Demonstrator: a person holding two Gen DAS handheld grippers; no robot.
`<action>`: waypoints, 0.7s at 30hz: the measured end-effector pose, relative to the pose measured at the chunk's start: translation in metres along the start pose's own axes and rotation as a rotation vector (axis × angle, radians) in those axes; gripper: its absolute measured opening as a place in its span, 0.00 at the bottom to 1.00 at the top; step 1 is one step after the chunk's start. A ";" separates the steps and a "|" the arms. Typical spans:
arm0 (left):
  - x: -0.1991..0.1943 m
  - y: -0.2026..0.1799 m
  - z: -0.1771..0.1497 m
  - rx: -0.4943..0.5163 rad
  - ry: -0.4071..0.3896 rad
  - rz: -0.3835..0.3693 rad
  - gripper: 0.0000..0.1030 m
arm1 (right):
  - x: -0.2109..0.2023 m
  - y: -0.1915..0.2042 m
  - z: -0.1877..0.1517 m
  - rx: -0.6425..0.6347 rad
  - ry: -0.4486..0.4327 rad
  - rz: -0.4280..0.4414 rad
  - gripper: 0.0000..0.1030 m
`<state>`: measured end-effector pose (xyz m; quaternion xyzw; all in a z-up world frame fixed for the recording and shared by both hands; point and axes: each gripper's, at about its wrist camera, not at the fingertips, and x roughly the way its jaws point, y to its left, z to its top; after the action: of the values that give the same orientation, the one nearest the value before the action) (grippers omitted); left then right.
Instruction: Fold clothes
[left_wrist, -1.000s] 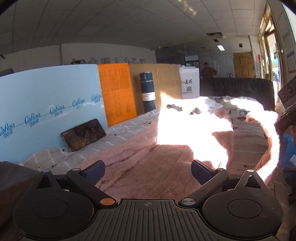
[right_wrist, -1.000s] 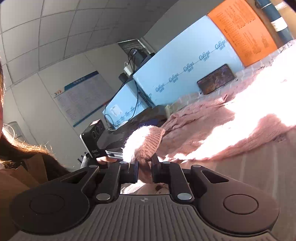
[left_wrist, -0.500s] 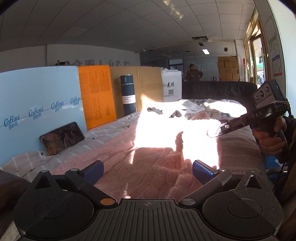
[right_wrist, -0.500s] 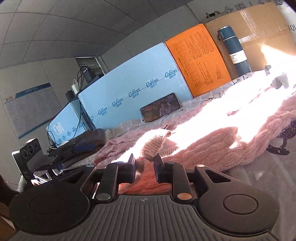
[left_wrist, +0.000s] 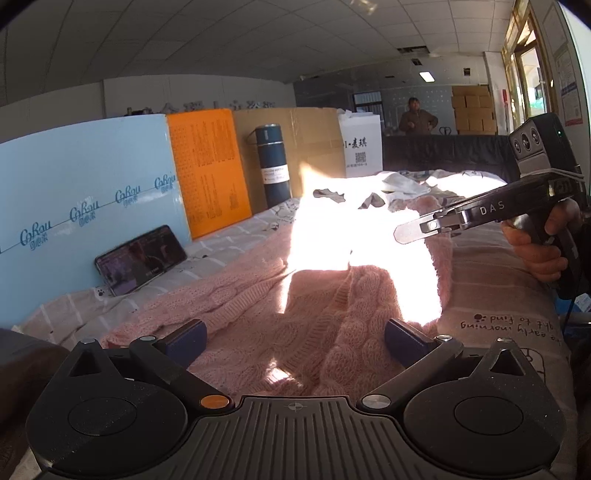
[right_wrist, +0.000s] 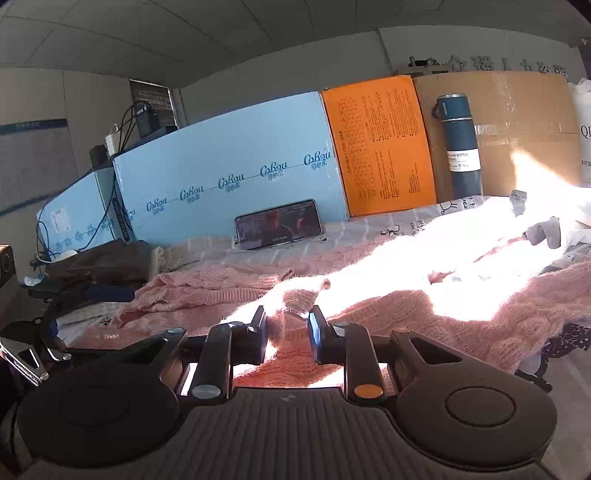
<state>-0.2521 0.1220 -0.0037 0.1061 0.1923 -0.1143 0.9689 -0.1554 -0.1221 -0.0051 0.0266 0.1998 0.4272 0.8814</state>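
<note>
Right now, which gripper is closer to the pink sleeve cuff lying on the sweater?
Right. The right gripper sits at the sleeve cuff, which lies just past its fingertips, released. The left gripper hovers open over the sweater body, away from the cuff.

pink cable-knit sweater (left_wrist: 258, 314) | spread flat on bed — sleeve cuff (right_wrist: 299, 295) folded onto body

Sweater (left_wrist: 295, 317): pink cable knit, fuzzy, matt. Bedsheet (left_wrist: 236, 236): smooth printed cloth. Left gripper (left_wrist: 293, 338): matt black ribbed plastic body, blue pads. Far boards: blue foam board (right_wrist: 229, 155) smooth; cardboard (right_wrist: 517, 122) matt brown. Phone (right_wrist: 277, 229): glossy screen. Bottle (right_wrist: 460, 147): satin finish, paper label.
</note>
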 end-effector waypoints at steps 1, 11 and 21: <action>0.001 0.000 0.000 -0.002 0.004 0.004 1.00 | 0.003 0.002 0.000 -0.014 0.012 -0.016 0.20; 0.003 -0.002 0.000 0.020 0.030 0.010 1.00 | 0.027 0.006 0.004 -0.143 0.101 -0.233 0.62; 0.004 -0.006 0.000 0.050 0.033 0.018 1.00 | 0.045 0.016 -0.007 -0.408 0.170 -0.343 0.78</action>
<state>-0.2502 0.1162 -0.0065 0.1338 0.2044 -0.1086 0.9636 -0.1452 -0.0783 -0.0227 -0.2217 0.1847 0.3040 0.9079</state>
